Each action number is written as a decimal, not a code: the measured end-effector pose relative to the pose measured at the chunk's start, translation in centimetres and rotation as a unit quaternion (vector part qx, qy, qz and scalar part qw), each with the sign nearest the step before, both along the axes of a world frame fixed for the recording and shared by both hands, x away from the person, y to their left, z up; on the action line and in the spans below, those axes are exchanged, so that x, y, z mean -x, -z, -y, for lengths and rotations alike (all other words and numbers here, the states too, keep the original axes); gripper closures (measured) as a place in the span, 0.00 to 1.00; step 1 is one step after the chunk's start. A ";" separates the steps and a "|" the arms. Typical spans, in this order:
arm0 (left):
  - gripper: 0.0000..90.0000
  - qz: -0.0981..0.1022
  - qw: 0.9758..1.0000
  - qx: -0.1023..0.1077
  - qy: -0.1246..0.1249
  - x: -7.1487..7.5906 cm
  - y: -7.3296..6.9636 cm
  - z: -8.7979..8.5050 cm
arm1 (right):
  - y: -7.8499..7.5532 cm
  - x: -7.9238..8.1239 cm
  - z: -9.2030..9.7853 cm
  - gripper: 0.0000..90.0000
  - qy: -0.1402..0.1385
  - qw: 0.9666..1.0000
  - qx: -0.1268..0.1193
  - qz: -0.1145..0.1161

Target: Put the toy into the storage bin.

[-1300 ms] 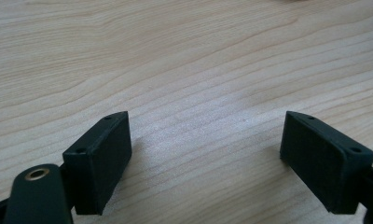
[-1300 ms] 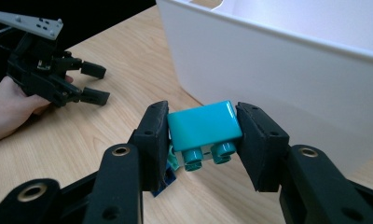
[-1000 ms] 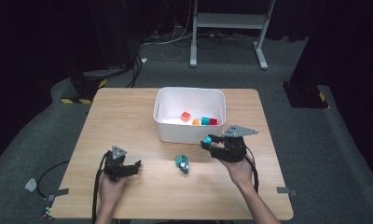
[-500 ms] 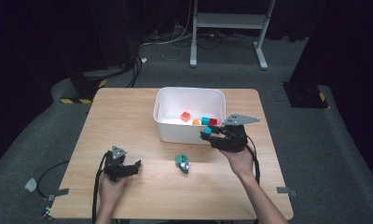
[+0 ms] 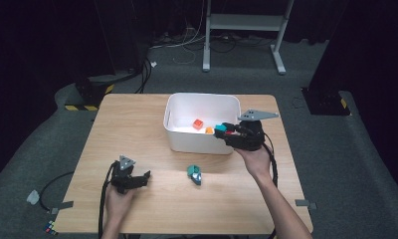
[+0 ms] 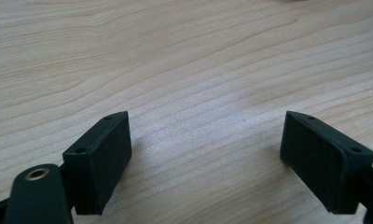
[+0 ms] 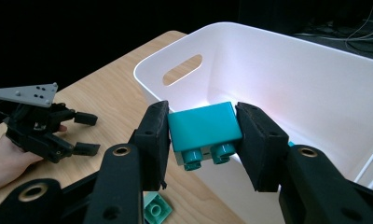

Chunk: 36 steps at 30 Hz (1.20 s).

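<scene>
My right gripper point(image 7: 203, 133) is shut on a teal brick point(image 7: 204, 129), its studs pointing toward the camera, held above the near rim of the white bin point(image 7: 278, 88). From the high view the right gripper point(image 5: 221, 131) holds the teal brick point(image 5: 220, 128) over the bin's point(image 5: 174, 102) right front corner. Inside the bin lie a red brick point(image 5: 198, 123) and an orange piece point(image 5: 209, 130). A green and teal brick point(image 5: 194, 174) rests on the table in front of the bin. My left gripper point(image 5: 145, 177) sits low at the table's front left, open, with bare wood between its pads point(image 6: 105, 154).
The wooden table point(image 5: 132, 124) has free surface left of the bin and along the front. A green brick point(image 7: 157, 209) lies below the right gripper. Beyond the table stand a white frame point(image 5: 242, 22) and dark cases on grey carpet.
My right gripper has risen and moved toward the bin with the teal brick, from beside the front right corner to over its rim. The left gripper has stayed put.
</scene>
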State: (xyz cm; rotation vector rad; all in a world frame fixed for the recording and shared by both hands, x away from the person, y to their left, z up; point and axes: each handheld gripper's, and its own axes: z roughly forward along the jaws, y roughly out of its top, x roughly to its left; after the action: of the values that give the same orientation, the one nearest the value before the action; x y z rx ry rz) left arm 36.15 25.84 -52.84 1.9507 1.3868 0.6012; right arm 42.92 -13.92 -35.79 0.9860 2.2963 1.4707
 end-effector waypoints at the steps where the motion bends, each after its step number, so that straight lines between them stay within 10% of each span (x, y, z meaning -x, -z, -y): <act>1: 0.18 0.000 1.000 0.000 0.000 0.0 0.0 0.0 | -0.1 -0.2 -0.1 0.62 0.001 1.000 0.000 0.000; 36: 0.18 -0.001 1.000 0.000 0.000 0.0 0.0 0.0 | 0.2 -7.0 -2.3 0.62 0.062 0.997 0.032 -0.029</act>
State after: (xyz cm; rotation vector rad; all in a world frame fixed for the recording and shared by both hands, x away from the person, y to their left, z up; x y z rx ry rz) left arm 36.15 25.84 -52.84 1.9507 1.3877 0.5999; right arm 49.90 -11.61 -35.94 1.1445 2.2606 1.3282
